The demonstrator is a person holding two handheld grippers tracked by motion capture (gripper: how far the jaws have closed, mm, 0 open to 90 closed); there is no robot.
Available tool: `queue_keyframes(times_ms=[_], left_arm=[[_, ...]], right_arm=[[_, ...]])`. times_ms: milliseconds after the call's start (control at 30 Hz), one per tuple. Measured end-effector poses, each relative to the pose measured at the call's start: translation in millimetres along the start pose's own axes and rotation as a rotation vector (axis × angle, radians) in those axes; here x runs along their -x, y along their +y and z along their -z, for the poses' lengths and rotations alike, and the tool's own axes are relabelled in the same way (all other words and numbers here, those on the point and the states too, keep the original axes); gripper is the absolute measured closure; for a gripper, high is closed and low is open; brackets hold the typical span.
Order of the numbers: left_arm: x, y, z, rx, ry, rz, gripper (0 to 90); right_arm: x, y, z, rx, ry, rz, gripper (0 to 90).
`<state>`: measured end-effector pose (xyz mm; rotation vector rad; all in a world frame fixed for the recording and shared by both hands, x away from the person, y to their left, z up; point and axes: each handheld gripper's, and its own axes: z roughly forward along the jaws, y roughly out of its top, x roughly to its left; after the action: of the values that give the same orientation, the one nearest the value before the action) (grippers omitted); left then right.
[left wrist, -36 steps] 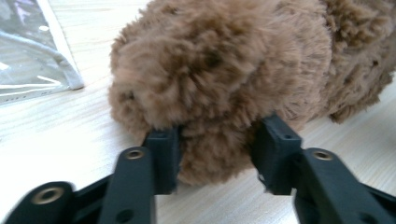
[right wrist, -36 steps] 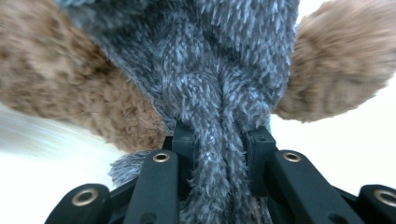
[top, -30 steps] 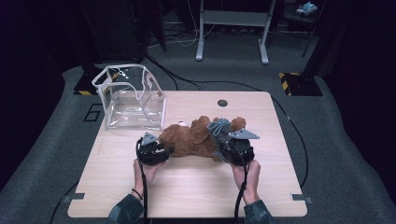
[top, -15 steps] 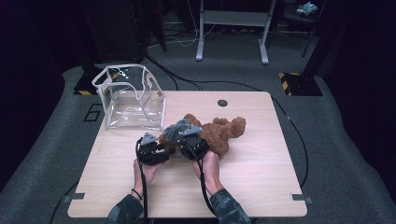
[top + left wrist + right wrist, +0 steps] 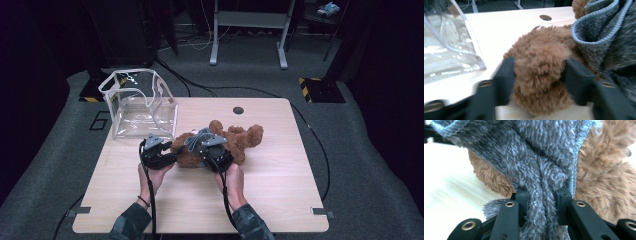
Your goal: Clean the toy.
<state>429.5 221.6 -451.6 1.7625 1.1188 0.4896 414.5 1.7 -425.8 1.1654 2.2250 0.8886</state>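
Work in hand: I am pulling the grey knitted garment (image 5: pixel 534 165) along the brown teddy bear (image 5: pixel 220 145), which lies on the bench (image 5: pixel 280 190) just right of the clear plastic bag (image 5: pixel 135 102).

Left tongs (image 5: pixel 540 75): pinching a brown plush limb of the bear between both jaws, pinning that end down.

Right tongs (image 5: pixel 540 195): pressed together on a bunched fold of the grey garment; fabric fills the gap between the jaws.

Bear's long axis: across the bench, left end at my left tongs, head end, I think, up and to the right; the high view is too small for me to be sure.

Key relation: the garment sits just right of my left tongs, so my right hand (image 5: pixel 231 182) is the nearer one to it and must draw along the bear's length, toward the left grip.

Change: my right tongs have travelled leftward along the bear, from its right end to beside my left tongs; the left has stayed put.
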Motion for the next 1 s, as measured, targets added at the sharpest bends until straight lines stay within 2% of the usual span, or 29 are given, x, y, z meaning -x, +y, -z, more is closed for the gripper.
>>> queue_keyframes(times_ms=[33,100,133,200,267,367,500,600,700,767,800,900,933,967,1000], left_arm=[[-0.8,1.5,-2.2,-0.007,-0.009,-0.004,63.7],[-3.5,3.5,-5.4,-0.024,-0.019,-0.006,74.5],[-4.7,4.1,-6.1,-0.031,-0.022,-0.005,78.1],[-6.6,4.3,-8.3,-0.039,-0.032,0.005,81.9],[-8.0,5.1,-9.0,-0.041,-0.041,0.018,83.5],[-8.6,7.0,-9.2,-0.053,-0.049,0.04,84.4],[-8.5,6.9,-8.5,-0.051,-0.054,0.058,84.5],[-7.2,5.8,-7.2,-0.051,-0.056,0.069,84.5],[-6.4,6.0,-7.2,-0.049,-0.055,0.069,84.4],[-6.1,5.7,-6.9,-0.047,-0.052,0.072,84.4],[-6.1,5.6,-6.9,-0.049,-0.05,0.072,84.4],[-6.9,5.7,-7.3,-0.045,-0.048,0.076,84.4],[-7.0,6.1,-7.6,-0.045,-0.046,0.071,84.4],[-7.1,6.2,-8.1,-0.042,-0.044,0.07,84.4],[-7.4,6.3,-8.6,-0.042,-0.046,0.073,84.4]], right_arm=[[-1.4,1.2,1.2,0.002,0.004,-0.024,70.8],[-2.5,5.8,2.4,0.021,0.012,-0.015,70.7],[-3.6,7.8,1.6,0.027,0.016,-0.005,70.6],[-7.5,11.2,-4.3,0.026,0.023,-0.018,70.6],[-9.4,11.3,-14.0,0.005,0.04,-0.044,70.7],[-14.0,5.9,-23.7,-0.004,0.06,-0.052,71.2],[-26.7,-9.0,-28.8,-0.03,0.082,-0.008,71.6],[-34.3,-19.3,-37.2,-0.074,0.107,0.006,71.6],[-41.5,-19.4,-39.9,-0.078,0.122,0.016,71.4],[-45.2,-17.4,-41.0,-0.083,0.154,0.019,71.3],[-45.8,-17.2,-42.6,-0.083,0.148,0.039,71.4],[-39.6,-18.6,-39.6,-0.101,0.139,0.018,71.6],[-35.7,-19.8,-37.5,-0.096,0.123,0.03,71.6],[-27.6,-22.3,-33.1,-0.09,0.096,0.03,71.7],[-19.9,-24.6,-28.9,-0.094,0.087,0.009,71.7]])
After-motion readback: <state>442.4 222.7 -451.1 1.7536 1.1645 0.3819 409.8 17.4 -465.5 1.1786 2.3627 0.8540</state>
